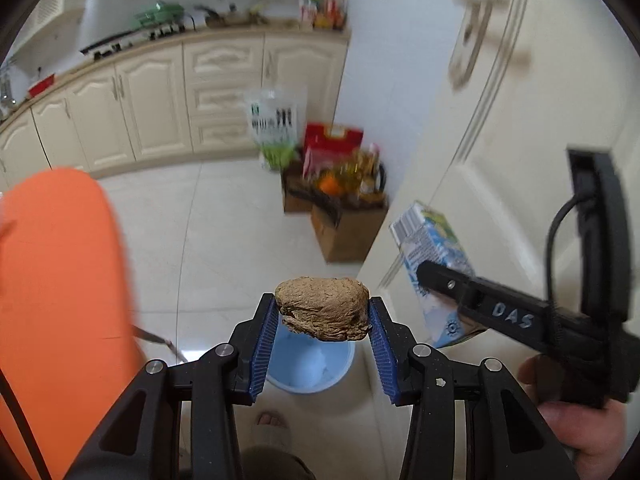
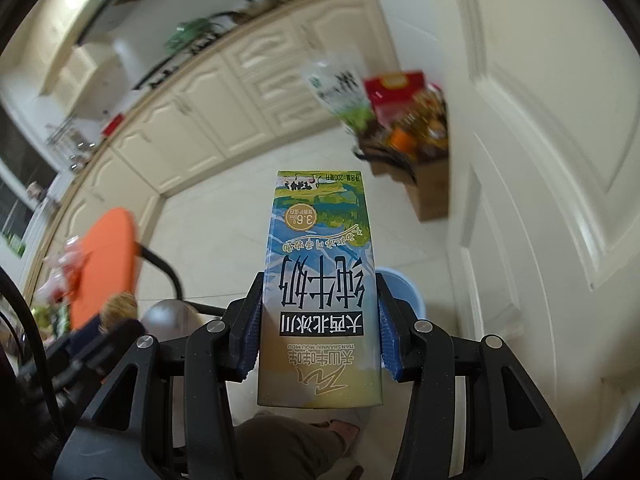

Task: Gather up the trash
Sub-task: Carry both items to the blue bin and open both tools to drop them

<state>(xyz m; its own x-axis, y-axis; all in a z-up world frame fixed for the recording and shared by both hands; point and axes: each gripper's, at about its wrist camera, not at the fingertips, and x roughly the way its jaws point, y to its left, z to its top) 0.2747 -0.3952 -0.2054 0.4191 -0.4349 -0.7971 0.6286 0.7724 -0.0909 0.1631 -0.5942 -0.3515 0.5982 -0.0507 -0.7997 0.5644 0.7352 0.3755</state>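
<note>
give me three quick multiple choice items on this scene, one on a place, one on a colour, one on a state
1. Where is the round plastic bin?
A. on the counter
B. on the floor below the left tool
C. on the orange chair

2. What colour is that bin?
A. light blue
B. red
C. black

3. What is the right tool doing?
A. hanging open and empty
B. gripping a spoon
C. gripping a blue-and-green milk carton

Answers:
1 B: it shows beneath the brown crumpled lump.
2 A: its rim is pale blue.
3 C: both pads press on the carton's sides.

Black tools (image 1: 323, 320) with ribbed blue pads (image 1: 264, 348), silver screws, "DAS" lettering.
</note>
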